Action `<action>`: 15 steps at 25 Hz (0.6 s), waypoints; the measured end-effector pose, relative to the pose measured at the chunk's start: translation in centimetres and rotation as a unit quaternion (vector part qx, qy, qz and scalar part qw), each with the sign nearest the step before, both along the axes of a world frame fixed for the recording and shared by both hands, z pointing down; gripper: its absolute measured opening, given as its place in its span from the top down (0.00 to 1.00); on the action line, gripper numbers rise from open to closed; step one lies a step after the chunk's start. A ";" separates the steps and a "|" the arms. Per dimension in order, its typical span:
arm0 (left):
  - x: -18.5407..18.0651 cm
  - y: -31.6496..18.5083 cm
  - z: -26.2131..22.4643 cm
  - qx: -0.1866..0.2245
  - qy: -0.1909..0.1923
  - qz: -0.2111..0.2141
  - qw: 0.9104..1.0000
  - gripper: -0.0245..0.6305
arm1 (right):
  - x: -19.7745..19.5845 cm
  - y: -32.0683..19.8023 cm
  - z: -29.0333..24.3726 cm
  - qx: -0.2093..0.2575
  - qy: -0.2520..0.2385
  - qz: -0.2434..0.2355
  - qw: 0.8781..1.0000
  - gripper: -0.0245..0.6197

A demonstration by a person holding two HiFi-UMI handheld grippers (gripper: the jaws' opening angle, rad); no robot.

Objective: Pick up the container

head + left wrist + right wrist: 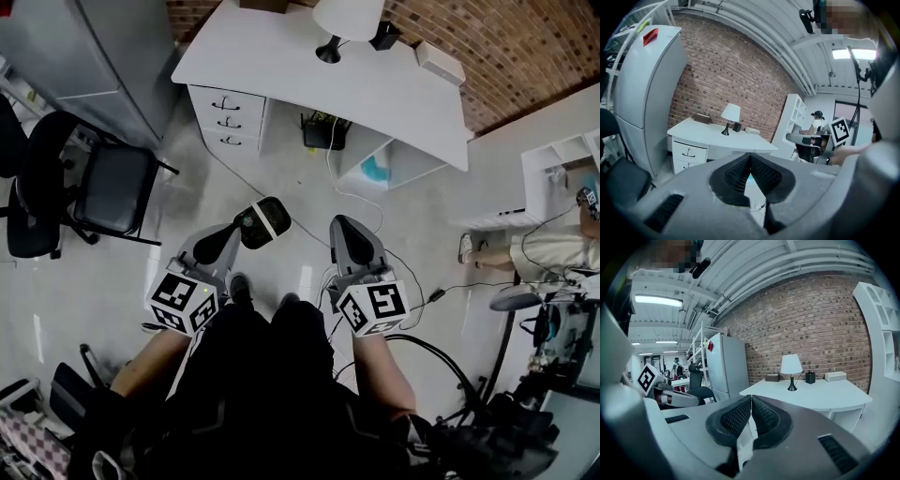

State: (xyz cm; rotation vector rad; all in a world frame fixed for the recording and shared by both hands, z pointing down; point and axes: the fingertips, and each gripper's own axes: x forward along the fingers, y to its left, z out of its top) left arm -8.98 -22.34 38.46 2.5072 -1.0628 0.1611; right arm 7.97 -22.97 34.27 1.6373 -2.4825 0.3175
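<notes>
A white desk (281, 66) stands ahead against the brick wall. On it a small black container (384, 36) sits beside a white lamp (342, 23), with a white box (439, 63) to its right. The left gripper view shows that container (737, 126) far off, and so does the right gripper view (810, 377). My left gripper (272, 217) and right gripper (345, 228) hang side by side over the floor, well short of the desk. The pads of the left gripper (750, 157) meet with nothing between them. The right gripper (751, 399) is likewise shut and empty.
A grey cabinet (94, 56) rises left of the desk, with black chairs (112, 187) in front of it. Cables (356, 197) trail over the floor under the desk. A white shelf unit (553, 159) and a seated person (553, 253) are at the right.
</notes>
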 end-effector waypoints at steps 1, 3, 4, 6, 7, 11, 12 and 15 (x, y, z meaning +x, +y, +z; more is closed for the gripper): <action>0.1 -0.3 0.5 -0.009 0.001 -0.003 1.000 0.95 | 0.1 -0.4 0.3 -0.002 0.002 -0.003 1.000 0.95; 0.7 -1.2 1.6 -0.026 -0.003 -0.009 1.000 0.95 | 0.4 -1.7 1.2 -0.007 0.002 -0.012 1.000 0.95; 1.0 -1.7 2.1 -0.032 -0.007 -0.011 0.999 0.95 | 0.6 -2.4 1.8 -0.013 0.000 -0.017 1.000 0.95; 1.7 -2.7 3.1 -0.047 -0.014 -0.019 0.999 0.95 | 0.8 -3.6 3.2 -0.028 -0.002 -0.030 0.999 0.95; 2.1 -3.2 3.8 -0.057 -0.013 -0.027 0.998 0.95 | 0.9 -4.2 3.9 -0.035 -0.002 -0.038 0.999 0.95; 3.1 -5.2 6.7 -0.103 0.003 -0.084 0.991 0.95 | 2.0 -6.2 6.2 -0.056 0.001 -0.068 0.996 0.95; 3.2 -5.8 7.5 -0.111 0.005 -0.102 0.989 0.95 | 2.3 -6.7 6.8 -0.061 0.002 -0.073 0.995 0.95; 3.6 -7.2 10.6 -0.134 0.010 -0.147 0.980 0.95 | 2.9 -8.0 9.1 -0.074 0.007 -0.091 0.993 0.95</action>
